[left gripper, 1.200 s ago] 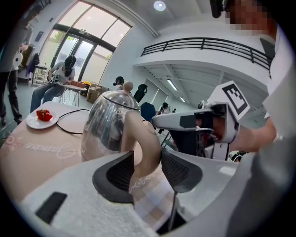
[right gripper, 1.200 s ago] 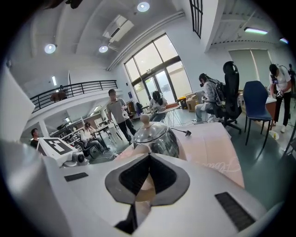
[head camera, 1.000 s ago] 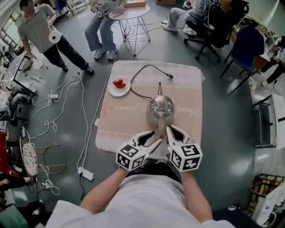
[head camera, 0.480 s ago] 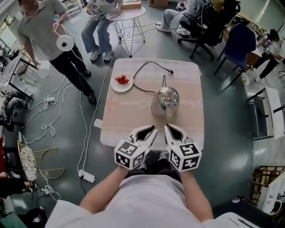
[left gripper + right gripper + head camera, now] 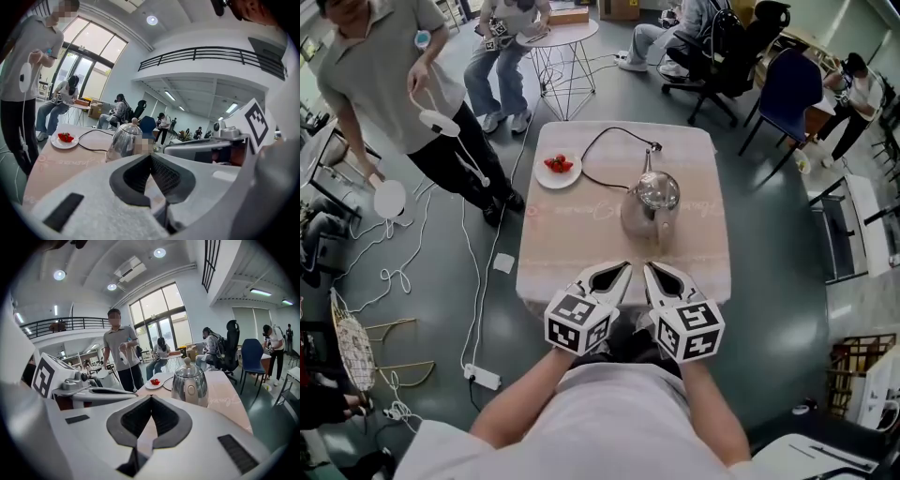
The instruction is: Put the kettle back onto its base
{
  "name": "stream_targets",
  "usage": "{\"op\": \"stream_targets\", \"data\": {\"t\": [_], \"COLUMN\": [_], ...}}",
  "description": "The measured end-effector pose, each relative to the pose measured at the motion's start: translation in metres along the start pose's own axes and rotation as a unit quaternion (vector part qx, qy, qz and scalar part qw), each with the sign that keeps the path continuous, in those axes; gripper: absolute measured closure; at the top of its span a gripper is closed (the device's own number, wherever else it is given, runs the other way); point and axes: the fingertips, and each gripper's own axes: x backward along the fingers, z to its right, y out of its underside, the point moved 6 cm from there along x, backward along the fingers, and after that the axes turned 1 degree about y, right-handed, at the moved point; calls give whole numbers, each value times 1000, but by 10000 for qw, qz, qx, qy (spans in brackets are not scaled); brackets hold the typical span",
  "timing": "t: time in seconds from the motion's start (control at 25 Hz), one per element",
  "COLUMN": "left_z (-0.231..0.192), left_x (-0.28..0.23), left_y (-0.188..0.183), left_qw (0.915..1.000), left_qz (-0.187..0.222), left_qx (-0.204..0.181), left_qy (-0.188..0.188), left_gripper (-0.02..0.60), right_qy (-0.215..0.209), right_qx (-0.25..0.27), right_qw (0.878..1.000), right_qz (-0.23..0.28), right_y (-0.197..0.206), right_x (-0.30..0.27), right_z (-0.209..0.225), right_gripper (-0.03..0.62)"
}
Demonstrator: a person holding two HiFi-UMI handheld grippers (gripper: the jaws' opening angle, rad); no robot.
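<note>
1. Since a second ago, both claws have backed away from the kettle's handle toward the near side. The left one has gone from wide apart to snapped closed. The kettle hasn't budged on the cloth.
2. Nearest now, the left gripper (image 5: 623,268) and the right gripper (image 5: 649,267) hang side by side just off the near edge of the table (image 5: 572,248), well clear of the kettle. Both are clenched tip to tip with nothing between the pads.
3. The kettle (image 5: 650,208) stands upright a bit right of the table's middle, handle toward the near side and spout pointing far. Honestly can't tell the base apart from the kettle's body from up here.
4. A black cord (image 5: 90,148) loops from the kettle out to the left and far side, ending in a plug (image 5: 655,147) lying on the cloth. A plate of strawberries (image 5: 558,169) sits far left on the table.
5. Past the table, a standing person (image 5: 384,75) is on the left, a small round white table (image 5: 558,33) is further back, and office chairs (image 5: 722,56) are far right.
</note>
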Motion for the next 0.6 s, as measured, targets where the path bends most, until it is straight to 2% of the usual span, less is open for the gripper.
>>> {"op": "stream_targets", "data": {"t": [0.6], "left_z": [24], "left_x": [1], "left_y": [2], "left_qw": [9995], "left_qz": [67], "left_qx": [-35], "left_qy": [310], "left_gripper": [575], "right_qy": [189], "right_qx": [2], "right_qw": [9998], "right_qz": [-48], "right_y": [11], "right_x": [27], "right_z": [-5], "right_gripper": [591]}}
